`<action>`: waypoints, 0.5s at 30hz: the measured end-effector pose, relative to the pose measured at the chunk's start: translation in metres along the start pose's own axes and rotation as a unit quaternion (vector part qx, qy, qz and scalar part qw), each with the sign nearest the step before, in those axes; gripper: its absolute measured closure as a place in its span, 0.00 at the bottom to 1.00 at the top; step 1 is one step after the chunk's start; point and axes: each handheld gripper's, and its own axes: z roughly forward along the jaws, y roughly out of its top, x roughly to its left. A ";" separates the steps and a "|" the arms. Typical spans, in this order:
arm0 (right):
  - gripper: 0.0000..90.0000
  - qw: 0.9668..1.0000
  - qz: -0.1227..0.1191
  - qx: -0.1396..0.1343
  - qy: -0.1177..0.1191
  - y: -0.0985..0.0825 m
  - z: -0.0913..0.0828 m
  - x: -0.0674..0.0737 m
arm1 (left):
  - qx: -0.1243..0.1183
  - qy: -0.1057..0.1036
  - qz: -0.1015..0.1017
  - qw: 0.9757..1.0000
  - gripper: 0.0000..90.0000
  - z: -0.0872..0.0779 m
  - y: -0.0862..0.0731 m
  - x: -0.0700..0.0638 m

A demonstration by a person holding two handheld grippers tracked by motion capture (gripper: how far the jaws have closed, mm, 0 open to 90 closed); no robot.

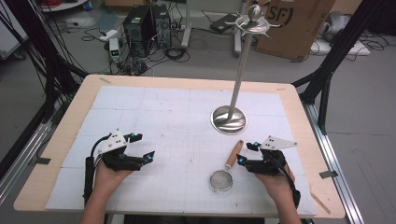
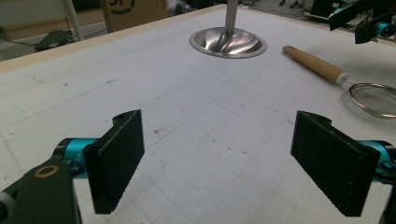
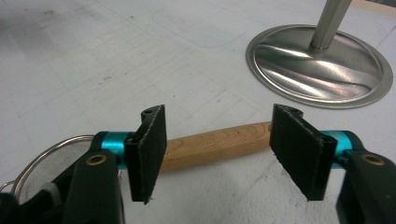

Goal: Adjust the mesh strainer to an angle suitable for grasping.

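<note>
**A:** What lies on the desk, and can any writing be read?

**B:** A pale wooden desk [image 1: 299, 100] carries a white gridded mat [image 1: 154, 116]. On the mat stands a tall polished steel hanging stand with a round dished base [image 1: 229, 119] and hooked arms at its top. Nearer the person lies a small round wire-mesh strainer with a light wooden handle [image 1: 227, 169], the handle pointing towards the stand's base. The right gripper view shows faint lettering stamped into the handle, too small to read. Behind the desk a brown cardboard box [image 1: 292, 25] bears large dark letters, "SF" as far as I can tell.

**A:** Where are the two tools?

**B:** The left gripper [image 1: 142, 148] is held low over the mat's near left part, jaws wide apart and holding nothing, with open mat all around it. The right gripper [image 1: 249, 153] sits just beside the strainer's handle, near the desk's right edge, jaws also apart.

**A:** Does one view add anything?

**B:** The right gripper view shows the handle lying crosswise beyond the open jaws. The left gripper view shows bare mat between its jaws, with the strainer well off to the right.
</note>
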 end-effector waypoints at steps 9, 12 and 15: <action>0.65 1.000 -0.003 0.015 0.010 -0.001 0.003 0.004 | 0.003 -0.002 0.002 1.000 0.20 0.002 -0.001 -0.002; 0.72 1.000 0.005 0.020 0.013 -0.002 0.004 0.003 | 0.004 0.000 0.002 1.000 0.20 0.003 -0.001 -0.002; 0.77 0.999 0.015 0.027 0.012 -0.004 0.006 0.001 | 0.003 0.002 0.001 1.000 0.20 0.002 -0.001 0.000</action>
